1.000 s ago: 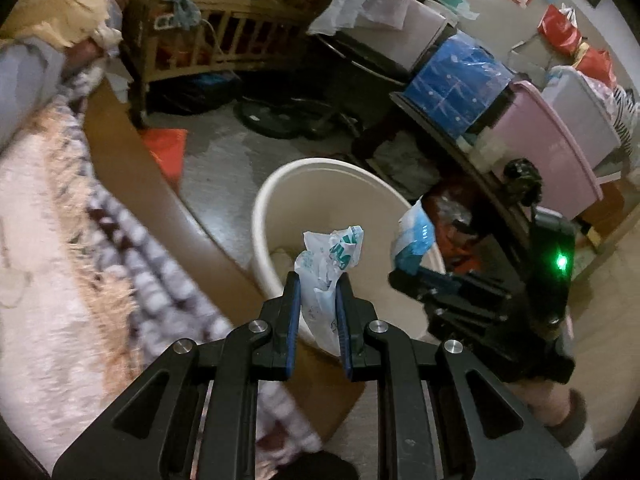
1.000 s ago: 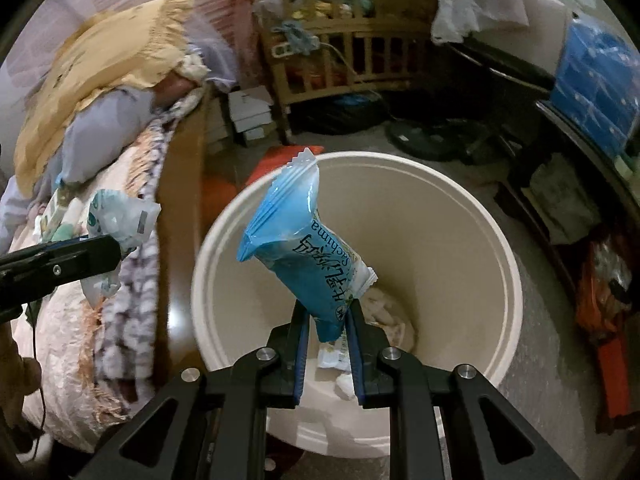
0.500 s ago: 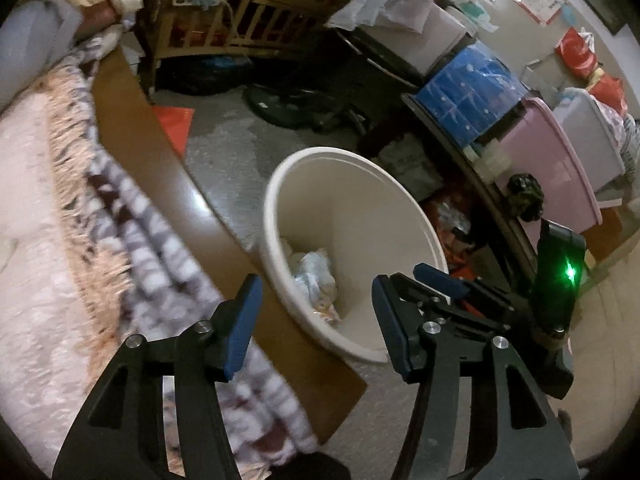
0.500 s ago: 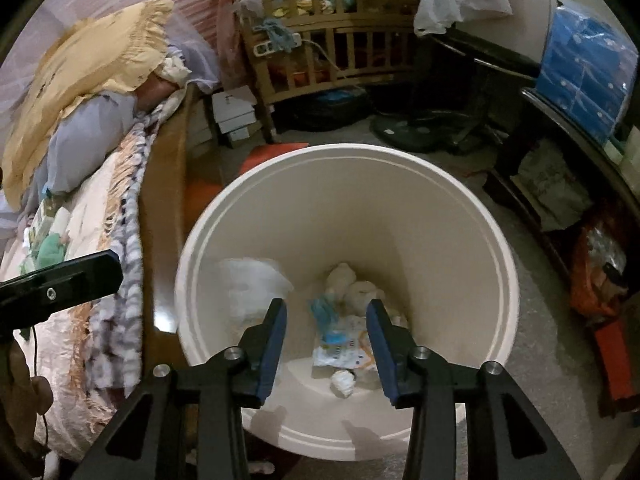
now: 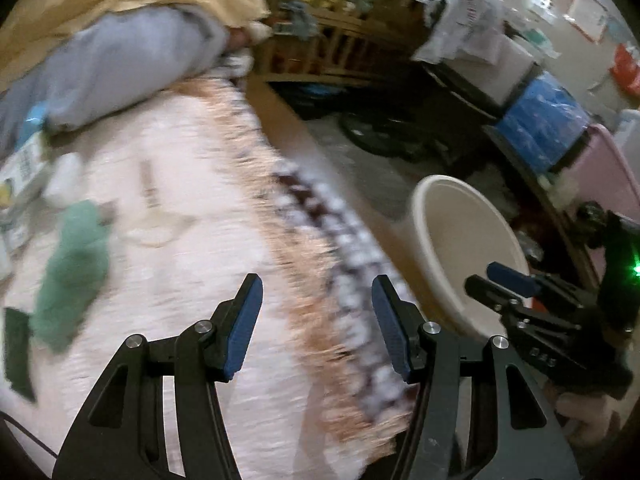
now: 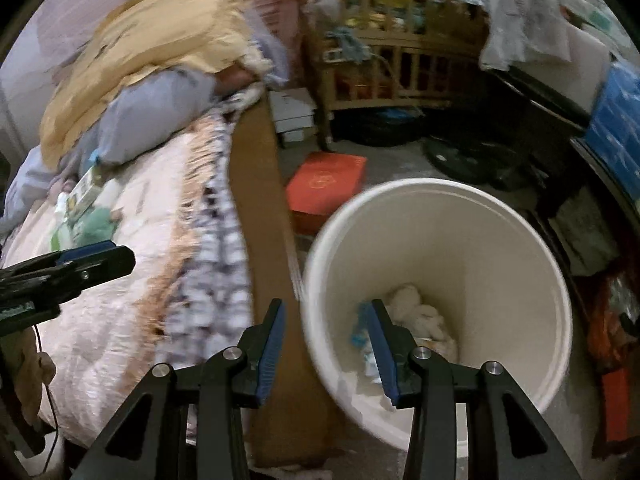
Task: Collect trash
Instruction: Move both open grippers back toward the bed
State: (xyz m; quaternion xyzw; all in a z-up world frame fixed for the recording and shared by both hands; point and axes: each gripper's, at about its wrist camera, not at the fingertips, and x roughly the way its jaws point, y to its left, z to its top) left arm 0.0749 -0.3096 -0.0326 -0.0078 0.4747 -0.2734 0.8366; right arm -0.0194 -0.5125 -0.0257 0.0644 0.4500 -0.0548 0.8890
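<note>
Beside the bed's wooden edge, on the floor, stands the bin [image 6: 516, 240], a cream bucket with crumpled white paper and a blue wrapper [image 6: 362, 326] lying at its bottom. My right tongs [image 6: 326, 344] hang above the bin's near-left rim, jaws spread with nothing between them. My left tongs [image 5: 316, 324] are over the bed [image 5: 180, 280], pointing down at the pale fringed blanket, jaws spread wide and bare as well. From the left camera I see the right tongs [image 5: 504, 280] off to the right, over the bin [image 5: 448, 248]; from the right camera the left tongs [image 6: 88, 256] reach in from the left edge above the blanket.

More litter lies toward the bed's far side by the pillows: a green crumpled piece [image 5: 72, 276], a white wad and a printed packet [image 5: 24, 168] just beyond it. The right view shows the same cluster [image 6: 92, 216], though blur keeps me from telling the items apart. A red box [image 6: 328, 182] lies on the floor just behind the bin, near the bed frame.
</note>
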